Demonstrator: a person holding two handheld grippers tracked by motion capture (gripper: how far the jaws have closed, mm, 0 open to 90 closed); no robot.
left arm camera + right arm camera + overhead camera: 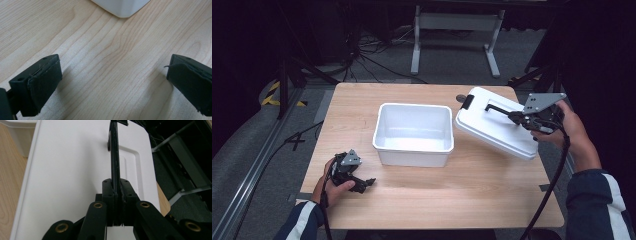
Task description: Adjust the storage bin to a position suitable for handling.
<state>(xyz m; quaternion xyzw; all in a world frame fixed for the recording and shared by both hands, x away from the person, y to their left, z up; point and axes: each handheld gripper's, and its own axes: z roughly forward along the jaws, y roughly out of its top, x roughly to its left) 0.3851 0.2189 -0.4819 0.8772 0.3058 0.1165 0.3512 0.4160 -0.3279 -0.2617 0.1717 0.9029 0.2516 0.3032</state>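
Note:
A white plastic bin stands open in the middle of the wooden table. To its right a white lid hangs tilted above the table, carried by its black handle. My right gripper is shut on that handle; in the right gripper view the thin black handle runs up from between the closed jaws across the lid. My left gripper rests at the front left, open, its pads wide apart over bare wood with a corner of the bin ahead.
A black latch sits at the lid's far end. Beyond the table are a white metal frame, cables on the grey floor and dark stands. The table's front half is bare wood.

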